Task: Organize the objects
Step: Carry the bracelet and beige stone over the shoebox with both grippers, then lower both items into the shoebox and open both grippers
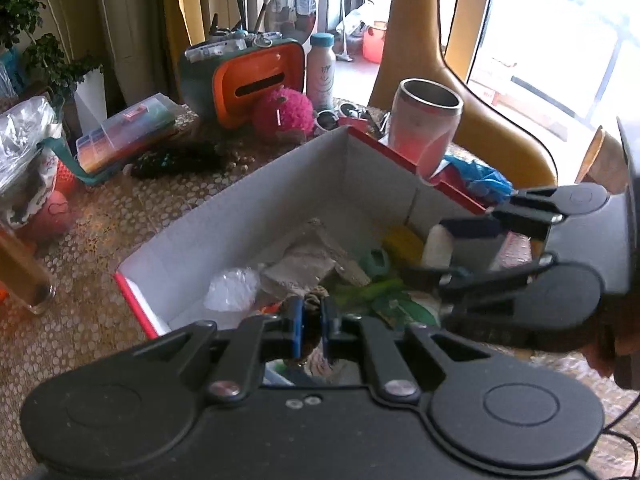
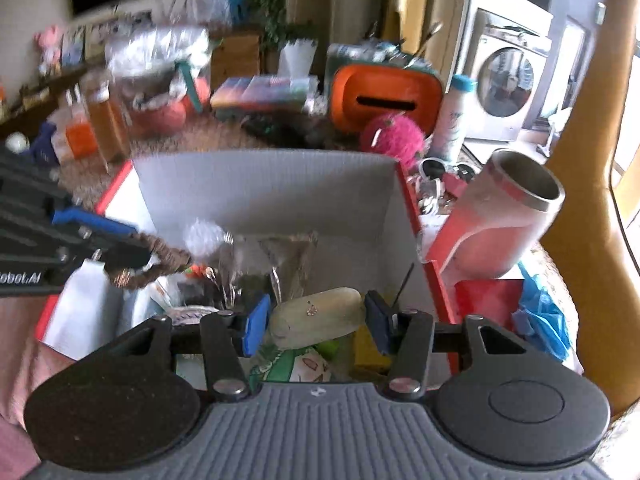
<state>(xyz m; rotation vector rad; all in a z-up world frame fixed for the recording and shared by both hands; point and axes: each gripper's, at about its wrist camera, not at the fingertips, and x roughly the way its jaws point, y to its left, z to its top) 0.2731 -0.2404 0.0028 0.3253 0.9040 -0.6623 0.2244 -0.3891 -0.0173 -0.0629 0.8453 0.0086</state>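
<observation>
A cardboard box (image 1: 248, 208), red outside and white inside, stands on the table and holds several loose items. My left gripper (image 1: 312, 328) hangs over its near edge, shut on a brown braided ring (image 1: 314, 300). In the right wrist view the left gripper (image 2: 120, 248) comes in from the left with the braided ring (image 2: 168, 258) sticking out over the box (image 2: 260, 188). My right gripper (image 2: 316, 326) is over the box too, its blue pads pressed on a pale oblong object (image 2: 316, 316). The left wrist view shows the right gripper (image 1: 448, 250) at the box's right end.
A pink steel tumbler (image 1: 428, 128) (image 2: 504, 220) stands just beyond the box's far right wall, a blue plastic bag (image 1: 484, 180) beside it. Behind the box are a pink fluffy ball (image 1: 282, 114), an orange-and-teal organiser (image 1: 256, 80), a white bottle (image 1: 320, 72) and a jar of amber liquid (image 2: 106, 124).
</observation>
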